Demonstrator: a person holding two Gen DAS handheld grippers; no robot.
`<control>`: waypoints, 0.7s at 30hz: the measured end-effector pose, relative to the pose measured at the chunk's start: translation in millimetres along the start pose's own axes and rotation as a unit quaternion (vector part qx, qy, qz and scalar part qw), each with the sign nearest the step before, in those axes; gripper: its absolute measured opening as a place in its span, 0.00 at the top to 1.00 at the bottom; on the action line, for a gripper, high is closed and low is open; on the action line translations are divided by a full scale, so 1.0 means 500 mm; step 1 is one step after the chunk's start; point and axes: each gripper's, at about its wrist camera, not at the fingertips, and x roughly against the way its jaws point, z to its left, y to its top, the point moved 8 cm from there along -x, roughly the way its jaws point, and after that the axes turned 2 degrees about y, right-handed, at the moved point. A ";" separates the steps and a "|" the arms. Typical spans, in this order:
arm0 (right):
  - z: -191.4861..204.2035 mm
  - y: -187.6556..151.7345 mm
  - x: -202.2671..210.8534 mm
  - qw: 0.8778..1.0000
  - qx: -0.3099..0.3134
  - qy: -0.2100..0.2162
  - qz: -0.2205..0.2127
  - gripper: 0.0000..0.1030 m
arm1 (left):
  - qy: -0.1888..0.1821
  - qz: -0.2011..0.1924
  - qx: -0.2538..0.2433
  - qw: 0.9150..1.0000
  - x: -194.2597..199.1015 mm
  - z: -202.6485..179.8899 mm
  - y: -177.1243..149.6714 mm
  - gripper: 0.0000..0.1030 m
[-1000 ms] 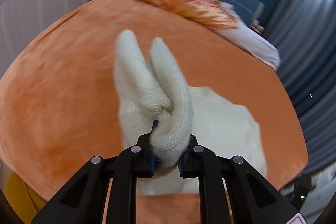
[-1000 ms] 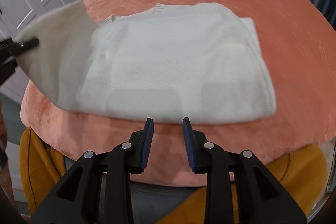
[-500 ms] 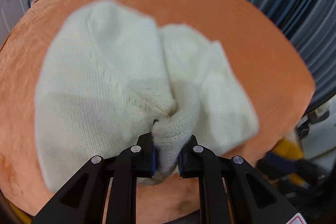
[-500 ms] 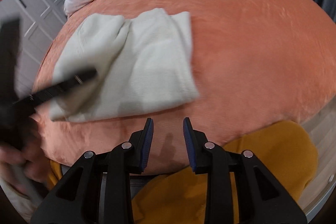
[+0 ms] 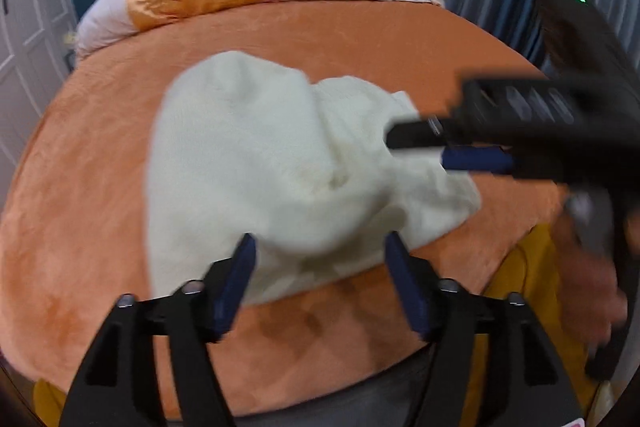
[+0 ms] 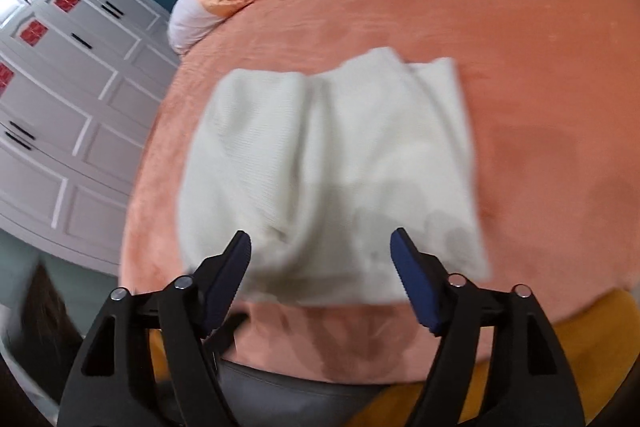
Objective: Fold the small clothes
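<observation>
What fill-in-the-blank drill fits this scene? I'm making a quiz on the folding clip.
1. The cream knit garment lies on an ____ bedspread.
2. The jaws of the left hand-held gripper are ____.
3. The right hand-held gripper holds ____.
4. The wardrobe doors are ____.

Missing words: orange; open; nothing; white

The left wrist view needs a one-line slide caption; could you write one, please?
Open left gripper above a cream knit garment on the orange bedspread, right gripper reaching in.
</observation>
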 end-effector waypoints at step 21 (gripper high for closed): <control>0.182 0.076 0.064 0.991 0.086 0.069 -0.077 0.82 | 0.035 0.054 0.114 0.991 -0.049 0.176 -0.080 0.28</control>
